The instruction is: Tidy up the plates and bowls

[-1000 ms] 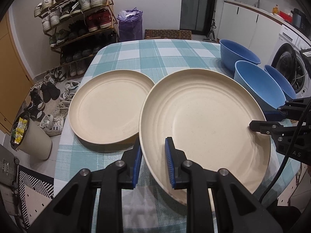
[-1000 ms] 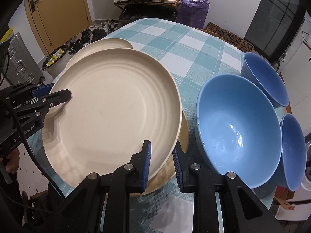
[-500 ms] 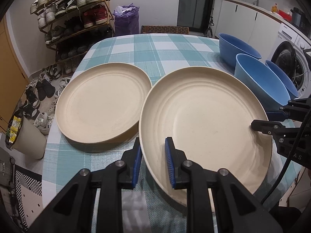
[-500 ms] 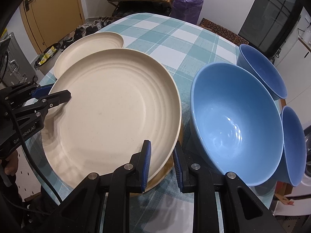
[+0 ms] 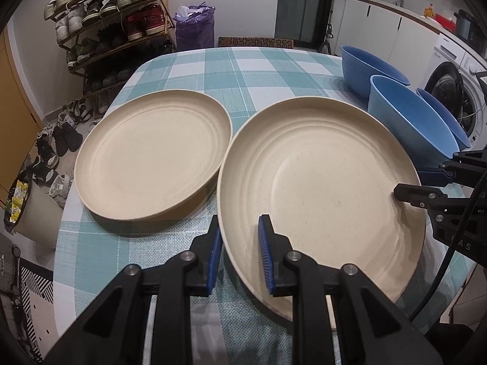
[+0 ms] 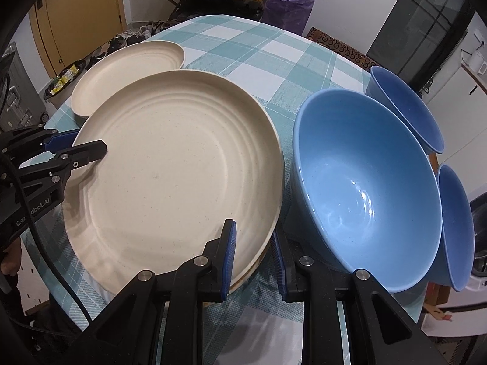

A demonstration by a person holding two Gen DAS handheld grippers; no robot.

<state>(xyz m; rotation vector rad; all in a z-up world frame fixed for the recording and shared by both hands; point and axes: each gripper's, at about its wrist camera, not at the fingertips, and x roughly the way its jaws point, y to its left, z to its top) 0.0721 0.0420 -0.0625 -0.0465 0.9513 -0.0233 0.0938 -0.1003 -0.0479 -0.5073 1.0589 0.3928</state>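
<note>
Far plate (image 5: 152,158): cream, flat on the checked desk (image 5: 243,70) near its left edge, just beside the held one.
Left hand-held gripper (image 5: 239,243): clamped on the near rim of the held plate (image 5: 319,188).
Held plate: cream, gripped at two rims, over the desk's near edge with another plate's rim (image 6: 255,266) showing beneath.
Right hand-held gripper (image 6: 254,258): narrow, pinching the opposite rim.
Advice: keep it level and lower both sides together (uneven release would tip it).
Bowls: three blue, along the right edge; the nearest (image 6: 365,188) crowds the plate.

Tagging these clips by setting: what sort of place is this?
Likely a home kitchen-dining area by the entry: a washing machine, a shoe rack and a checked-cloth table.
</note>
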